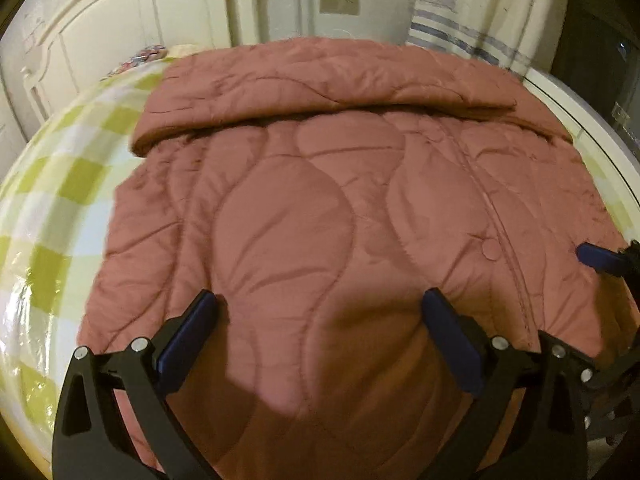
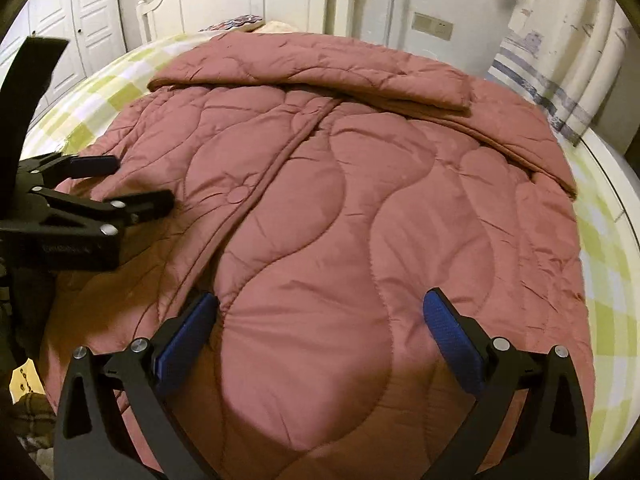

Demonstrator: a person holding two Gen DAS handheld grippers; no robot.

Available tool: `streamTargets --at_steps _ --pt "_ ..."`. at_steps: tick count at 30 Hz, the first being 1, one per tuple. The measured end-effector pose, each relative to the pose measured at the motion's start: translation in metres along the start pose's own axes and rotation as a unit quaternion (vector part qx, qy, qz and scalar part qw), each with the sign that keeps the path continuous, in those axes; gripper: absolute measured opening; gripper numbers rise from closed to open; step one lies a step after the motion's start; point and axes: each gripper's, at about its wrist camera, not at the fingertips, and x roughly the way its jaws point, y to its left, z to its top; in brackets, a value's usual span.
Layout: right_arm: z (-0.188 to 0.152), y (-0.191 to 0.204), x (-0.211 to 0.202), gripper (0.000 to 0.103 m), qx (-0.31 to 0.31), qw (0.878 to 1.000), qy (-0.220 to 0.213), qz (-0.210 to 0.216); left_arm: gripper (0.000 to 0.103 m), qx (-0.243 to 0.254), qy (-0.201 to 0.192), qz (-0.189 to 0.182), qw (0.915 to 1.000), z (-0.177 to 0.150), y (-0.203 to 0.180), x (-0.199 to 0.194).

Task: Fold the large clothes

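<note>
A quilted dusty-pink coat [image 1: 320, 184] lies flat on a bed, front side up, with a snap placket [image 2: 276, 176] running down it. A sleeve [image 2: 320, 76] is folded across its far end. My left gripper [image 1: 320, 306] is open, its blue-padded fingertips [image 1: 200, 316] touching the near part of the coat, where the fabric puckers. My right gripper [image 2: 320, 308] is open too, its tips on the near part beside the placket. Each gripper shows in the other's view: a right pad [image 1: 600, 259] at the right edge, and the left gripper [image 2: 136, 184] at the left.
The bed has a green-and-white check sheet [image 1: 60, 184]. A white headboard [image 2: 240, 0] and a patterned pillow [image 2: 236, 22] are at the far end, with white wardrobe doors [image 2: 80, 20] to the left. A blue-striped cloth [image 2: 540, 80] hangs at the far right. The bed's white edge [image 2: 612, 168] runs along the right.
</note>
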Motion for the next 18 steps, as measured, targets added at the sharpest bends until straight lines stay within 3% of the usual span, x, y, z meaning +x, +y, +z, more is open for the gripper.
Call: streamTargets --at_steps 4,7,9,10,14,18 --pt "-0.009 -0.025 -0.022 0.098 0.027 0.999 -0.022 -0.033 0.101 -0.026 -0.030 0.011 0.9991 -0.013 0.029 -0.024" --pt "-0.026 -0.058 -0.026 0.098 0.064 0.997 -0.014 -0.049 0.101 -0.051 -0.018 0.038 0.9978 -0.030 0.058 -0.024" --pt "-0.042 -0.081 -0.017 0.099 0.107 0.994 -0.008 -0.034 0.101 -0.070 -0.017 0.013 0.9973 -0.030 0.073 -0.020" --pt "-0.045 -0.083 -0.019 0.099 0.113 0.993 -0.022 -0.031 0.101 -0.077 -0.029 0.005 0.9966 -0.032 0.078 -0.025" --pt "-0.038 -0.067 -0.018 0.098 0.099 0.993 -0.006 -0.068 0.101 -0.060 -0.024 0.034 0.9973 -0.029 0.066 -0.026" --pt "-0.038 -0.040 -0.044 0.098 0.071 0.996 -0.050 -0.016 0.101 -0.056 -0.061 -0.015 0.9965 -0.043 0.051 -0.056"
